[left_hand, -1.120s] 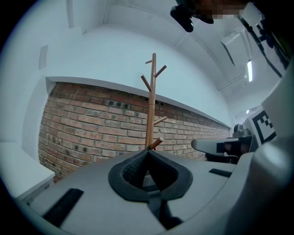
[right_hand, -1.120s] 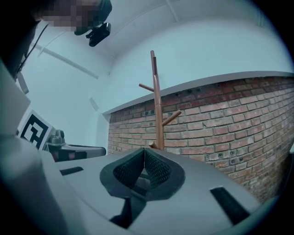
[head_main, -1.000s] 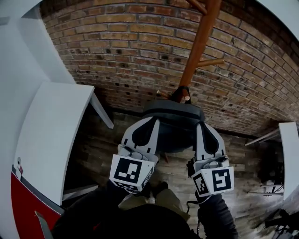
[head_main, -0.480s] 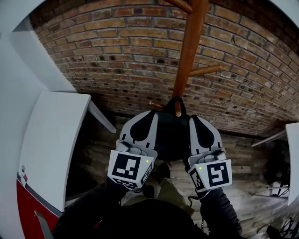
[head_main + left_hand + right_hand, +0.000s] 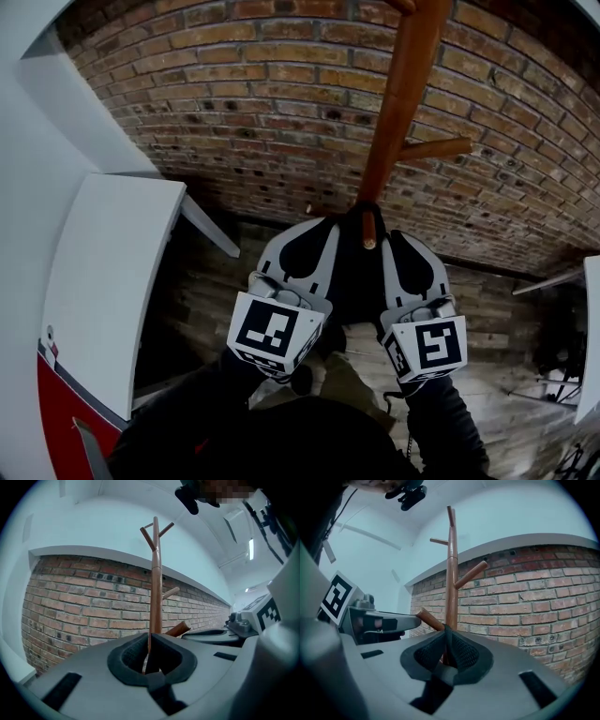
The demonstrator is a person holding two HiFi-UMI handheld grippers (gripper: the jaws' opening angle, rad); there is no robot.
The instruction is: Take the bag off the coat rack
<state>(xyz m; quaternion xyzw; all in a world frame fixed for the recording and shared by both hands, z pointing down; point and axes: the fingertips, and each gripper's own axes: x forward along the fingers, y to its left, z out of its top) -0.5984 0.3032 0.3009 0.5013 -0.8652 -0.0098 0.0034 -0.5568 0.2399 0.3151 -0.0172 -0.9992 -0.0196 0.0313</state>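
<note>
- Over the last second both grippers rose toward the coat rack (image 5: 398, 103). The bag (image 5: 354, 272), which hung rounded below the rack's low peg (image 5: 368, 232), now sits bunched and dark between them, just in front of the pole.
- The strap loop (image 5: 361, 211) still seems to sit round the peg, near its tip. It is probably slack and close to slipping free.
- Left gripper (image 5: 150, 644): pads pressed together, nothing seen between them.
- Right gripper (image 5: 446, 637): jaws starting to open, pads all but touching, nothing visible between them.
- Brick wall (image 5: 234, 103) behind the rack, plank floor (image 5: 211, 291) at its foot, white table (image 5: 112, 281) well to its left.
</note>
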